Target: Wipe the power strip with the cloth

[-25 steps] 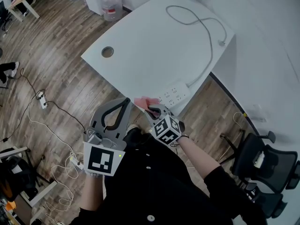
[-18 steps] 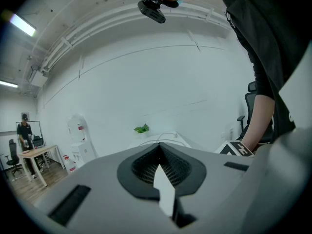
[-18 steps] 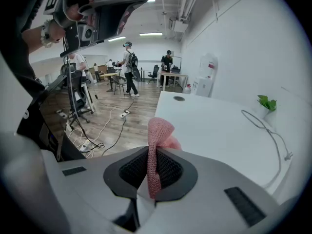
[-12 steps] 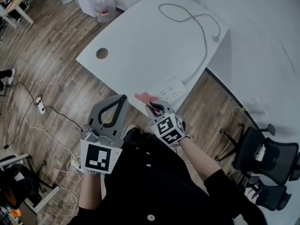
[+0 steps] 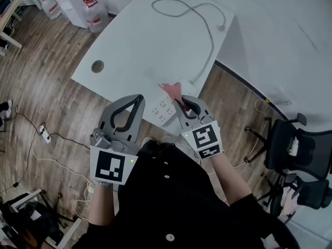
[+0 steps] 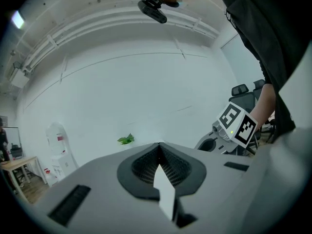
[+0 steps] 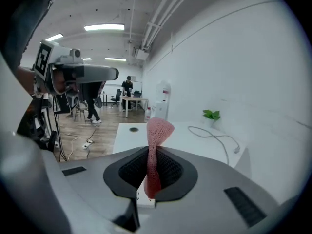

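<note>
The white power strip [image 5: 164, 109] lies at the near edge of the white table [image 5: 135, 40], and its grey cable [image 5: 207, 31] loops away toward the far side. My right gripper [image 5: 181, 102] is shut on a pink cloth [image 5: 170, 89], held just over the strip's right end. In the right gripper view the cloth [image 7: 156, 140] sticks up between the closed jaws of the right gripper [image 7: 154, 155], with a white bit of the strip [image 7: 146, 198] showing below. My left gripper [image 5: 137, 99] hangs left of the strip, off the table edge. The left gripper [image 6: 159, 147] is shut and holds nothing.
A round cable hole [image 5: 97, 66] sits in the table's left part. Water bottles [image 5: 94, 15] stand on the wooden floor beyond. Loose cords [image 5: 45, 135] lie on the floor at the left. A black office chair [image 5: 294, 150] stands at the right. A small plant [image 7: 211, 114] is at the table's far end.
My right gripper has carried the pink cloth forward and to the right, from the strip's left end to above its right end. The left gripper has barely moved.
</note>
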`<action>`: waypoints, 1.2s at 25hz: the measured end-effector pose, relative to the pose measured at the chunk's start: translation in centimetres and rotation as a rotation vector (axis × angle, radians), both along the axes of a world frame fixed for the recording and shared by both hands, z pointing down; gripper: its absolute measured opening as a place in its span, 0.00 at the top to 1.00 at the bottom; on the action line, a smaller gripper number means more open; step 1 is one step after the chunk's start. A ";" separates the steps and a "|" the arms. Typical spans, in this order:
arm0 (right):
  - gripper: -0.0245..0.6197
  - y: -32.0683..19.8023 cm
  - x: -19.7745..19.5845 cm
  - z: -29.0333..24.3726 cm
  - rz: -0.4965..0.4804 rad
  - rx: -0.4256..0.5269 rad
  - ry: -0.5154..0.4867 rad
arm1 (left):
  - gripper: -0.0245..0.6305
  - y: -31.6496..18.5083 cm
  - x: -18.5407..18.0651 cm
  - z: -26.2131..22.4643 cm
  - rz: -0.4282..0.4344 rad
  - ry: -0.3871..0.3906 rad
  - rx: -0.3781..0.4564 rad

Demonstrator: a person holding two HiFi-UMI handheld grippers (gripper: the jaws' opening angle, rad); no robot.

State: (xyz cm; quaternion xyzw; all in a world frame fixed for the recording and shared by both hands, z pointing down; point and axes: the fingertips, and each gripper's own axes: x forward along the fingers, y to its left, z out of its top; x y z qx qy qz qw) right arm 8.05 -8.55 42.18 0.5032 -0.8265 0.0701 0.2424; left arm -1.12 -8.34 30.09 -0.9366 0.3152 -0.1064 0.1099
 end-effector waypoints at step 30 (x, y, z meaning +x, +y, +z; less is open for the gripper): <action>0.87 1.9 7.2 -5.3 0.224 0.116 -0.049 | 0.95 -0.7 6.3 -0.2 0.163 0.003 0.023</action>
